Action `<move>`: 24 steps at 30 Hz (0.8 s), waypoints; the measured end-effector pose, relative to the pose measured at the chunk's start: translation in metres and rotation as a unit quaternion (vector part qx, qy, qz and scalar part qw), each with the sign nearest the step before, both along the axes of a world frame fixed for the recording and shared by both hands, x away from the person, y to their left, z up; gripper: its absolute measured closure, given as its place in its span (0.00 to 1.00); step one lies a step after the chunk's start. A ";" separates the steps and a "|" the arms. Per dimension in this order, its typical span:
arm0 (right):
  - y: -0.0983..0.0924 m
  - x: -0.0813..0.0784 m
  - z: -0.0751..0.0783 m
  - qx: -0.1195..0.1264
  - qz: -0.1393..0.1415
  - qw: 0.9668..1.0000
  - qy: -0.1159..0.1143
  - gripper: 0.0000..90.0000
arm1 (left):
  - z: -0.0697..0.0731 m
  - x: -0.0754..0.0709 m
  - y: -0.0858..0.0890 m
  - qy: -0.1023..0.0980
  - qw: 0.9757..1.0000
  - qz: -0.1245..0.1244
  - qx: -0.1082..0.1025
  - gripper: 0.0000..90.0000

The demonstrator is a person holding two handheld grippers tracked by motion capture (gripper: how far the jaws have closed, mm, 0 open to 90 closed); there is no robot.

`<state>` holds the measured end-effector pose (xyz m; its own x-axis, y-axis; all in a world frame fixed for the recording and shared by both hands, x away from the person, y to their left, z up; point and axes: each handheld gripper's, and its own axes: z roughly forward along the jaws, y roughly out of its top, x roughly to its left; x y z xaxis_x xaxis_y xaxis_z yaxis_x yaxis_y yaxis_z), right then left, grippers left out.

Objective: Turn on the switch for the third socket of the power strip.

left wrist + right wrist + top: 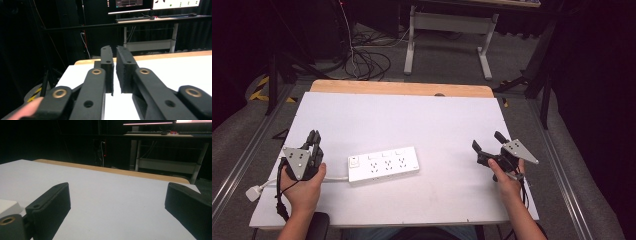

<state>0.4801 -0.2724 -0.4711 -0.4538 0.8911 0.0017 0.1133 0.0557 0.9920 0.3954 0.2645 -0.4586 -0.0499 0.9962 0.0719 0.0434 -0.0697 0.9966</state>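
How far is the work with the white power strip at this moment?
Nothing looks done yet: the power strip lies flat on the table, its plug loose at the left edge. In hand: nothing; the left gripper is shut on nothing, the right gripper open. Reaching and gripping the strip remains.

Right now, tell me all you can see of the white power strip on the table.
The power strip is a long white plastic bar lying flat on the white table top, between the two grippers and nearer the left one, touched by neither. Its top carries a switch at its left end and rows of sockets along the rest, all empty. A white cord leaves the left end and runs past the person's left hand to a white plug at the table's edge, plugged into nothing.
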 end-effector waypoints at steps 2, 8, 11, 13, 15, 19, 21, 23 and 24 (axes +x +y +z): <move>0.000 0.000 0.000 0.000 0.000 1.000 0.000 0.08 | 0.000 0.000 0.000 -0.001 1.000 0.001 0.003 0.98; 0.000 -0.001 0.000 -0.004 0.001 1.000 -0.001 0.07 | 0.001 0.000 -0.001 0.003 1.000 -0.008 0.002 1.00; 0.001 -0.001 0.000 -0.005 0.001 1.000 -0.002 0.07 | 0.001 -0.001 -0.002 0.004 1.000 -0.011 0.001 1.00; 0.000 -0.001 0.000 -0.005 0.001 1.000 -0.002 0.07 | 0.001 -0.001 -0.002 0.004 1.000 -0.013 0.000 1.00; 0.000 -0.001 0.000 -0.005 0.000 1.000 -0.002 0.07 | 0.002 -0.001 -0.002 0.005 1.000 -0.015 -0.001 1.00; 0.001 -0.001 0.000 -0.006 0.001 1.000 -0.002 0.07 | 0.003 0.000 -0.004 0.011 0.999 -0.029 -0.006 1.00; 0.001 -0.001 0.000 -0.006 0.002 1.000 -0.002 0.07 | 0.004 0.001 -0.005 0.012 0.999 -0.036 -0.002 1.00; 0.002 -0.001 0.000 -0.008 0.002 1.000 -0.001 0.07 | 0.004 0.001 -0.005 0.011 0.999 -0.038 -0.001 1.00; 0.002 -0.001 0.000 -0.008 0.002 1.000 -0.001 0.07 | 0.005 0.002 -0.005 0.011 0.999 -0.040 -0.001 1.00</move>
